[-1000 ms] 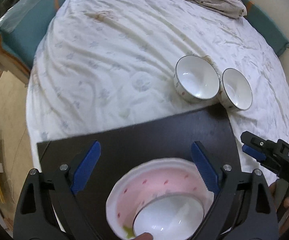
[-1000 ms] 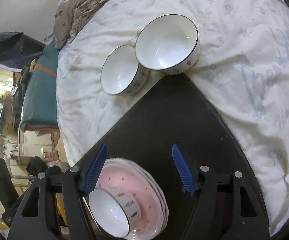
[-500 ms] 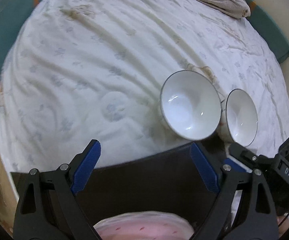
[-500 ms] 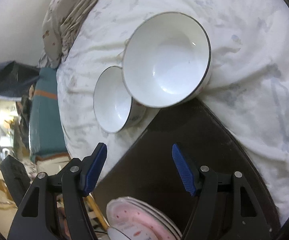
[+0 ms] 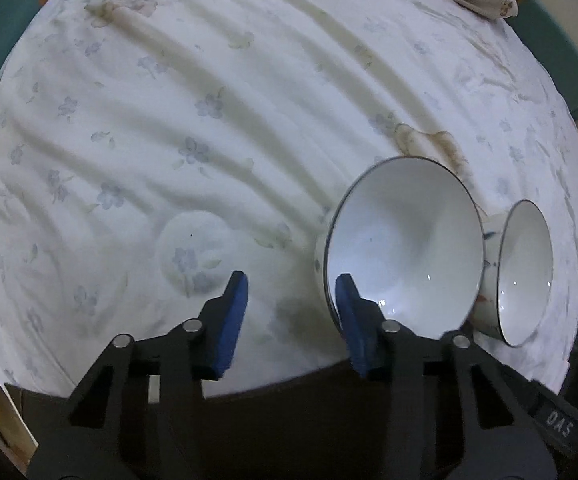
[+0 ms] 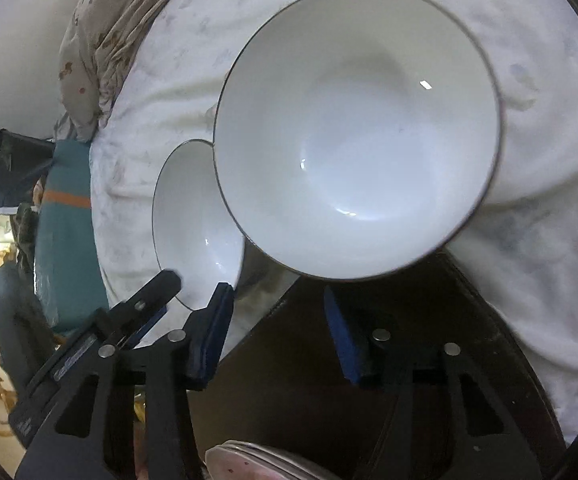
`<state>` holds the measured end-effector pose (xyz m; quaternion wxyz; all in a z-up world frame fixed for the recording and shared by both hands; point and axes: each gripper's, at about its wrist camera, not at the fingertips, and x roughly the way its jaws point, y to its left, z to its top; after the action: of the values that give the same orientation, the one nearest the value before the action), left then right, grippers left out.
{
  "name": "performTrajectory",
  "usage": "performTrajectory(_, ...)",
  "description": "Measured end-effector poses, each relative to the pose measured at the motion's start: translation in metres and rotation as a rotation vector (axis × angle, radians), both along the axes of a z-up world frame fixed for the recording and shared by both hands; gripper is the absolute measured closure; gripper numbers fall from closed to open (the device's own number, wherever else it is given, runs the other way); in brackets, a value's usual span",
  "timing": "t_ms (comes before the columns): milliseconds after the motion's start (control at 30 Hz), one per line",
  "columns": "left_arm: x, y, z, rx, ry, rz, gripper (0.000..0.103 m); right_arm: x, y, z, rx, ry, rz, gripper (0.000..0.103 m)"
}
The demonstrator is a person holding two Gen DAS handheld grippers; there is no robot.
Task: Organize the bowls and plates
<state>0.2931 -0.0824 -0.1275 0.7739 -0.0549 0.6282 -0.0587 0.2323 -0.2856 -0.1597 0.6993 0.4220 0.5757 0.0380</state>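
Two white bowls with dark rims lie side by side on the bed sheet. In the left wrist view one bowl is just ahead and right of my open left gripper, whose right fingertip overlaps its near rim; the other bowl lies to its right. In the right wrist view the large bowl fills the frame just ahead of my open, empty right gripper, and a smaller bowl sits left of it. The pink spotted plates show at the bottom edge.
A dark board lies on the bed under both grippers, its far corner at the bowls. The left gripper's body shows at lower left. A rumpled blanket and a teal mattress edge border the bed.
Both grippers have moved forward over the board toward the two bowls, and their jaws have narrowed. The pink plates with the small bowl have dropped out of the left wrist view.
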Motion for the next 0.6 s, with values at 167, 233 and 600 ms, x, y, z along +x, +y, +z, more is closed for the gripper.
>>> performTrajectory(167, 0.005, -0.003, -0.007, 0.020, 0.017, 0.003, 0.066, 0.006, 0.003, 0.003, -0.085, -0.004, 0.039, 0.060)
performTrajectory(233, 0.007, -0.006, -0.010, 0.023, 0.022, -0.008, 0.066, 0.007, 0.005, 0.001, -0.109, 0.005, 0.056, 0.062)
performTrajectory(600, -0.018, -0.026, -0.001, 0.079, 0.007, -0.072, 0.096, 0.008, 0.019, 0.004, -0.183, -0.042, 0.154, 0.093)
